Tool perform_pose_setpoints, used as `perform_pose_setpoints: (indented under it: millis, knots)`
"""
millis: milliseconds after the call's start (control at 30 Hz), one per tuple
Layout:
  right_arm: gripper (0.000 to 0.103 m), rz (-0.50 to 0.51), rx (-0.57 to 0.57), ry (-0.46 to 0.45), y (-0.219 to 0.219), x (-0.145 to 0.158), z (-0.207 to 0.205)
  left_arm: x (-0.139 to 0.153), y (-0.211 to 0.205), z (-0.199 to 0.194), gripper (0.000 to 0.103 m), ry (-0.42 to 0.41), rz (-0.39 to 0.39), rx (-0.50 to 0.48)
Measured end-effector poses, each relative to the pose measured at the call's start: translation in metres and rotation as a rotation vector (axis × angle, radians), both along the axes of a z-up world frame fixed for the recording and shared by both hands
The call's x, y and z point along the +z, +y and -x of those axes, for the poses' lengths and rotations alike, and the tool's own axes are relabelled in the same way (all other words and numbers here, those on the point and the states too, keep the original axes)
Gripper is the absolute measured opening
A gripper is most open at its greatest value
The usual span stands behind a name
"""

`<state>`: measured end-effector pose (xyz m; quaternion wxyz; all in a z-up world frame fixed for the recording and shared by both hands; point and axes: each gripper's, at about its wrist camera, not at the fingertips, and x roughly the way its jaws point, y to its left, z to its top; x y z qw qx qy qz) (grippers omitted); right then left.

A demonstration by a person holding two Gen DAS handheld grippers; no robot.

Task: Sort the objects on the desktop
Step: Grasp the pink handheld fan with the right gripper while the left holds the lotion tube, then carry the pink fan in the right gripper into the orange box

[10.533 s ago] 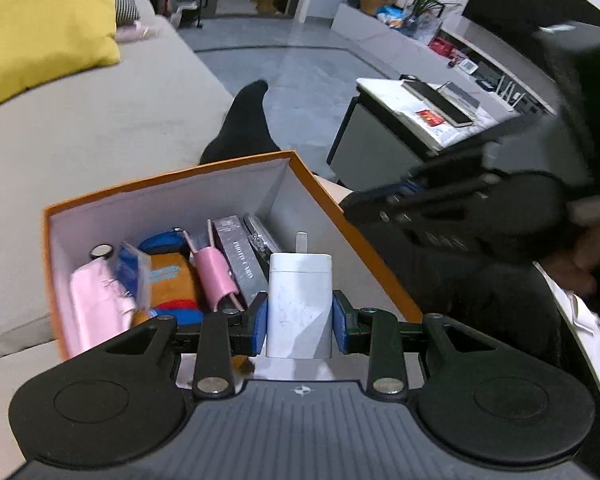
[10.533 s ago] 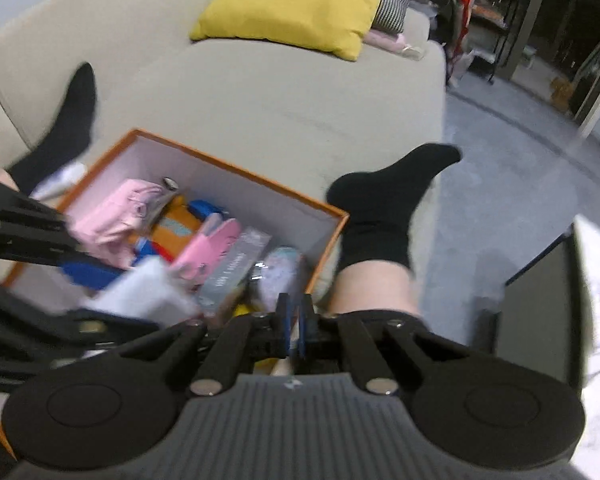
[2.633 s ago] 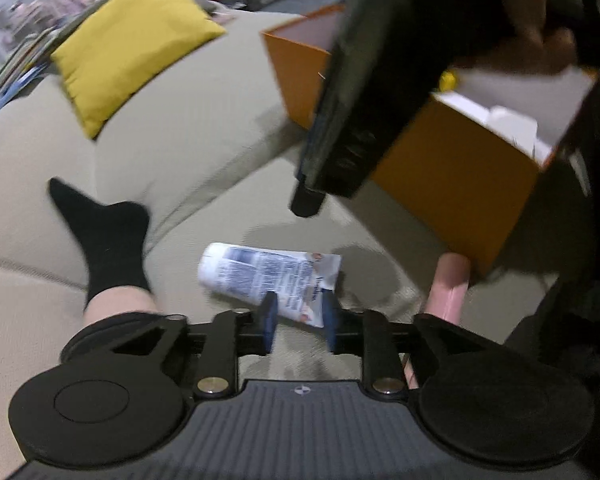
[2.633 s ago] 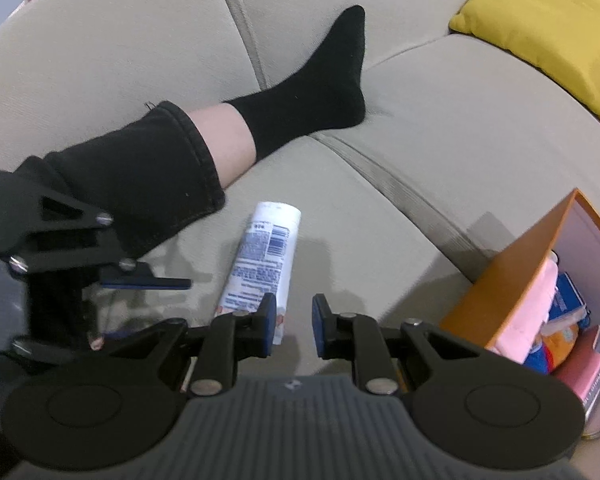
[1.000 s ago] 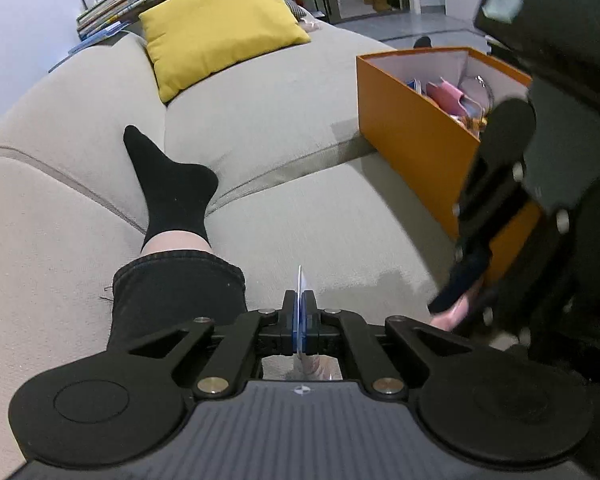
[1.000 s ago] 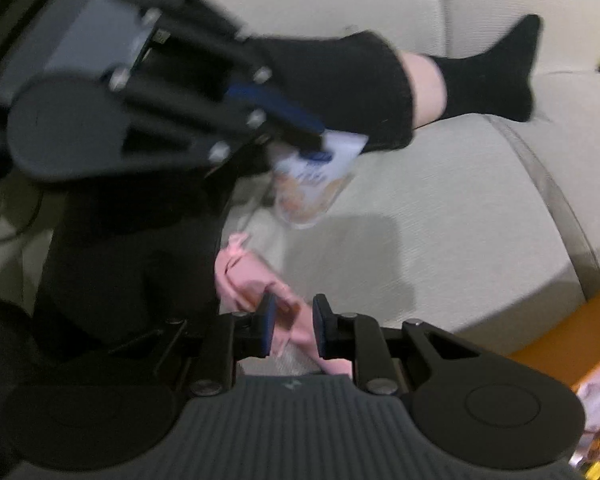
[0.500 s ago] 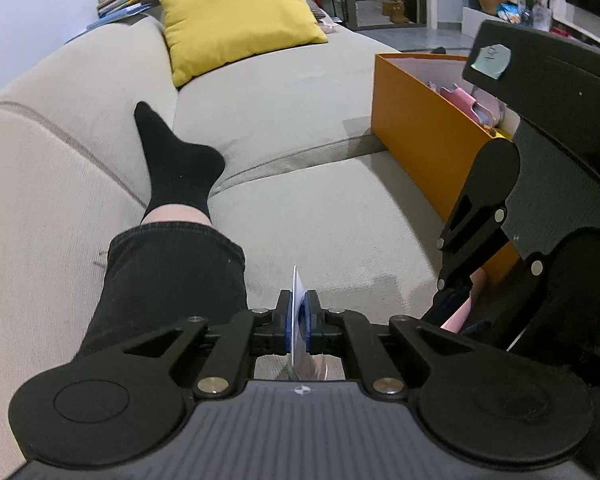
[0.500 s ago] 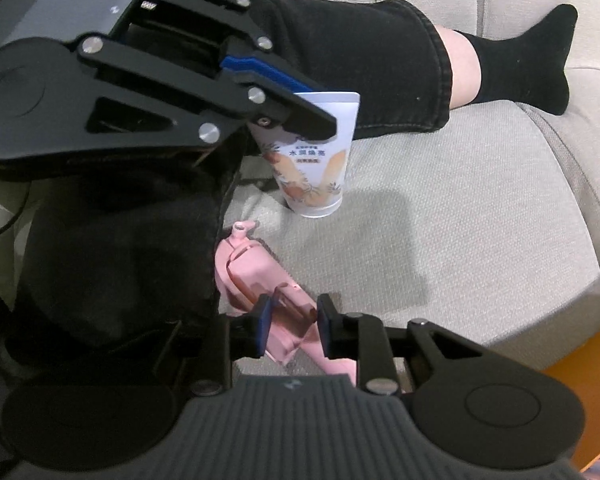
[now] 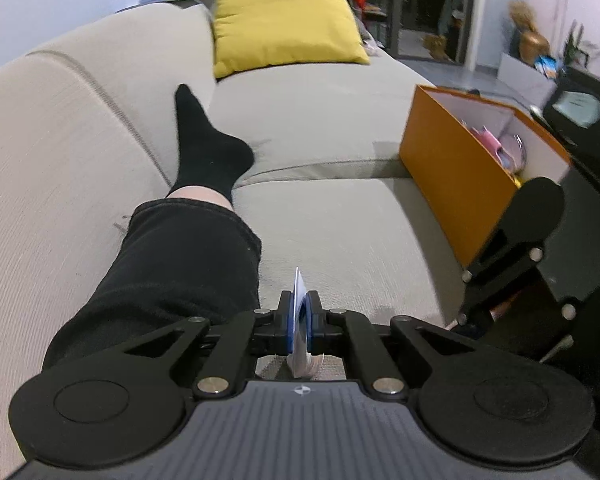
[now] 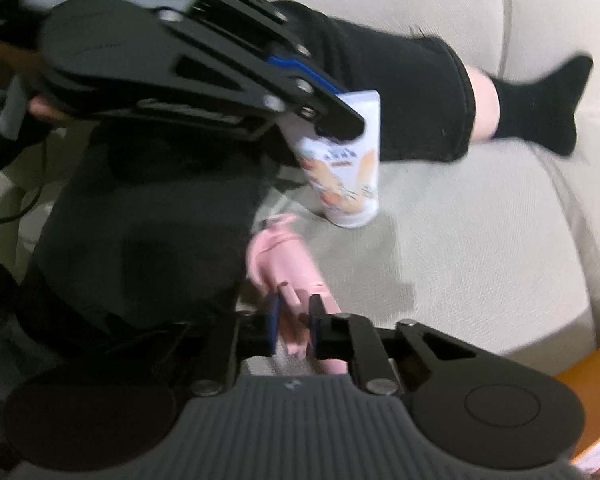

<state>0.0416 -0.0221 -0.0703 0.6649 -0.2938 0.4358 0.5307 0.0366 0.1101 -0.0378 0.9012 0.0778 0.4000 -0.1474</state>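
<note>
The left gripper [image 9: 299, 316] is clenched on the flat crimped end of a white tube [image 10: 346, 168]; in its own view the tube shows only as a thin edge between the blue pads, while the right wrist view shows it hanging cap-down, its cap touching or just above the beige sofa cushion [image 10: 480, 240] — the blur leaves that unsettled. Pinching the crimp is a sensible hold, since the thin flat end fits closed jaws and the heavy end hangs plumb.

The right gripper [image 10: 294, 316] straddles a pink object [image 10: 288, 264] lying on the cushion against the person's black trouser leg [image 10: 148, 248]; its pads sit on either side, very near the pink body, but whether they already press it cannot be told from the blurred frame. The pink object lies just at seven o'clock of the tube's cap.

The orange box [image 9: 456, 184] stands open at two o'clock in the left wrist view, well apart from both grippers, with pink items already inside; it appears to be where both pieces belong. A yellow pillow [image 9: 284, 20] lies at twelve o'clock.
</note>
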Motion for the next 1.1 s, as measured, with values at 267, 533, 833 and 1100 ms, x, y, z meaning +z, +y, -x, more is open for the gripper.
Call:
perform_pose_setpoints:
  millis: [267,533,833,1100]
  knots:
    - [0.006,0.028,0.022,-0.108,0.005,0.036,0.011,0.019,0.009,0.011,0.005,-0.049,0.044,0.016]
    - [0.006,-0.016,0.008,-0.196,-0.019,0.096,0.005,0.046,0.011,0.020,0.005,-0.112,0.082,0.014]
    - [0.006,0.003,-0.138,-0.341,-0.081,0.153,0.004,0.082,-0.024,0.017,0.005,-0.192,0.092,-0.123]
    - [0.006,0.119,-0.303,-0.369,-0.151,0.154,-0.015,0.099,-0.068,0.000,0.005,-0.227,0.115,-0.212]
